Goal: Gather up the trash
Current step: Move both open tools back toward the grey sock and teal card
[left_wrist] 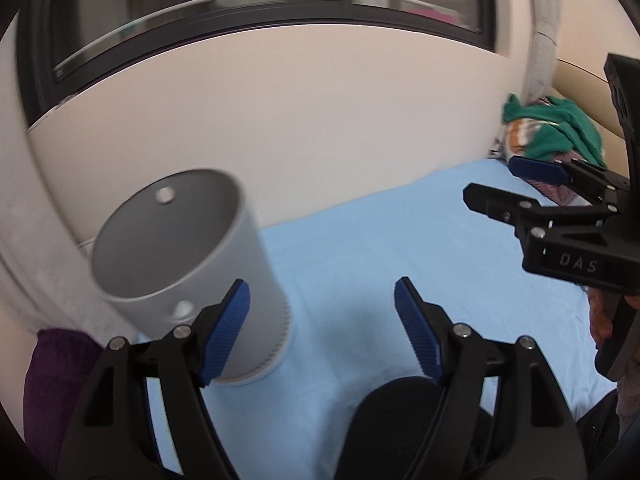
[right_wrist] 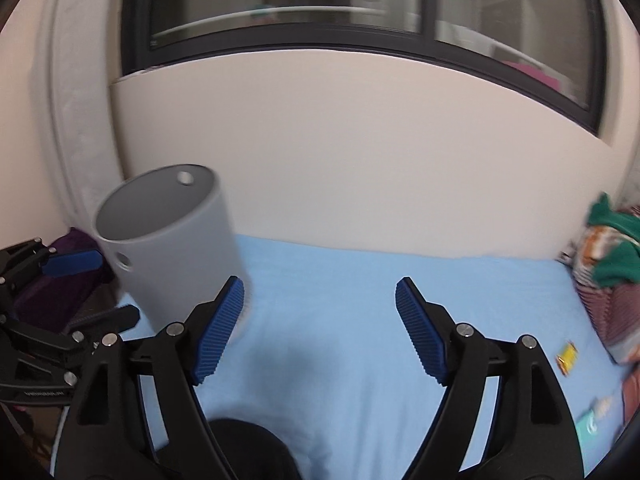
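A grey cylindrical bin [left_wrist: 188,264] stands open-topped on the light blue sheet [left_wrist: 360,248], at the left in both views [right_wrist: 172,240]. My left gripper [left_wrist: 322,332] is open and empty, its left pad just in front of the bin. My right gripper [right_wrist: 320,330] is open and empty above the sheet; it also shows at the right of the left wrist view [left_wrist: 496,184]. A small yellow wrapper [right_wrist: 568,356] and a teal wrapper [right_wrist: 596,420] lie on the sheet at the right.
A white wall [right_wrist: 340,152] and a dark-framed window [right_wrist: 360,12] close off the back. A pile of green and patterned cloth [left_wrist: 556,132] lies at the far right. A purple cloth [left_wrist: 52,380] lies left of the bin. A black rounded object [left_wrist: 400,408] sits at the near edge.
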Demonstrator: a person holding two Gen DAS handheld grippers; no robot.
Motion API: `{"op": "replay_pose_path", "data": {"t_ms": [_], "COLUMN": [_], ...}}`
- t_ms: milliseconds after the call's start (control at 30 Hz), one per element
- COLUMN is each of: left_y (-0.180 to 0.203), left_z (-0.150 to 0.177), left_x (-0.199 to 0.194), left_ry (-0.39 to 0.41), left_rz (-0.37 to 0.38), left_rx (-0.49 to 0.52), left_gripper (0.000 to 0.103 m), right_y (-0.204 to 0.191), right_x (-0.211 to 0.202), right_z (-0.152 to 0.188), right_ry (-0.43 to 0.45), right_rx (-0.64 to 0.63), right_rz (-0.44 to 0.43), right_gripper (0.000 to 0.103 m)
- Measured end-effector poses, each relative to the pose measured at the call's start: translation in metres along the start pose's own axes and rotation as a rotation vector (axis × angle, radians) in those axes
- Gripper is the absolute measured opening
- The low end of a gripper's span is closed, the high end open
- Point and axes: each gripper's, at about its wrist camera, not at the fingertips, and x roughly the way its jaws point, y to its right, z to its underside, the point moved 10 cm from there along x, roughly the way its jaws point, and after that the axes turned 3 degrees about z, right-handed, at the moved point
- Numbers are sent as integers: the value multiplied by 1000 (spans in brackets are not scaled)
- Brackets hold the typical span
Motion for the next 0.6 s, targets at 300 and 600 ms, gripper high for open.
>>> {"op": "replay_pose_path", "data": {"t_ms": [300, 600], "left_y": [138, 258], "left_z": [-13, -8], "left_x": [32, 58], "left_ry": [10, -22], "left_rz": [222, 405], "left_rx": [149, 274], "left_gripper": [75, 75], "right_y": [125, 232], "right_x": [-48, -97], "right_z": [70, 147], "right_ry": [-34, -68], "right_rx": [149, 305], "right_rz": [278, 445], "right_gripper": [78, 78]}}
